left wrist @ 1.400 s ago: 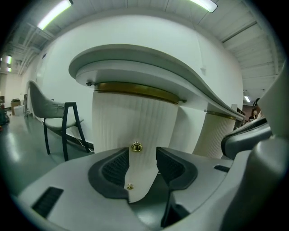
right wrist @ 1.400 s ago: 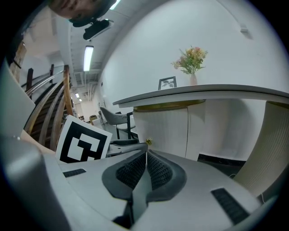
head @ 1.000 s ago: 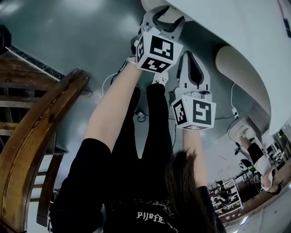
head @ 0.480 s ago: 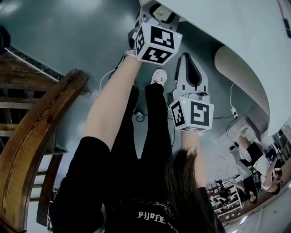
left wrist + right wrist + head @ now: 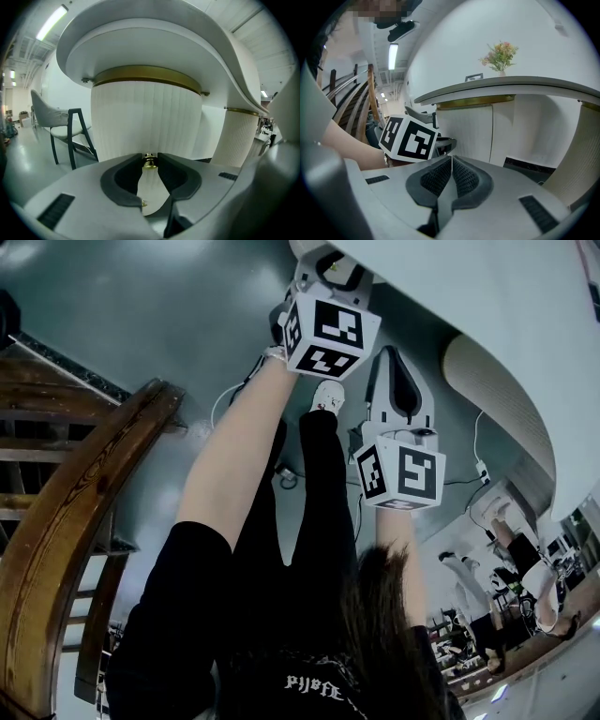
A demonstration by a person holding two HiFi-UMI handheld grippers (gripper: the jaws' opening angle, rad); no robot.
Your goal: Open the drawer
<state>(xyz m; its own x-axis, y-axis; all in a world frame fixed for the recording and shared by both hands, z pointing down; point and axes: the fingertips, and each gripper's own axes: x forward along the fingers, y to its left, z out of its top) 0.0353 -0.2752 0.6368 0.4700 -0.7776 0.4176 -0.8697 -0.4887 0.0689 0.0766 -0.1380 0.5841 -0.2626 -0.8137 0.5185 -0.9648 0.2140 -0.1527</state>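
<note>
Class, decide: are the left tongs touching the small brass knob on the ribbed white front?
Touching. The left gripper view shows the left tongs, which have just been closing, pressed against both sides of the brass knob between them.

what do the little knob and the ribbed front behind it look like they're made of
Knob: looks like polished brass or brass-plated metal; golden with bright glints.
Ribbed front: matte white, probably painted wood or board; even vertical flutes, no shine.

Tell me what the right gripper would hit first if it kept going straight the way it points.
Probably the white cabinet front: nothing shows between it and the right gripper, whose jaws are together. Depth is unclear.
</note>
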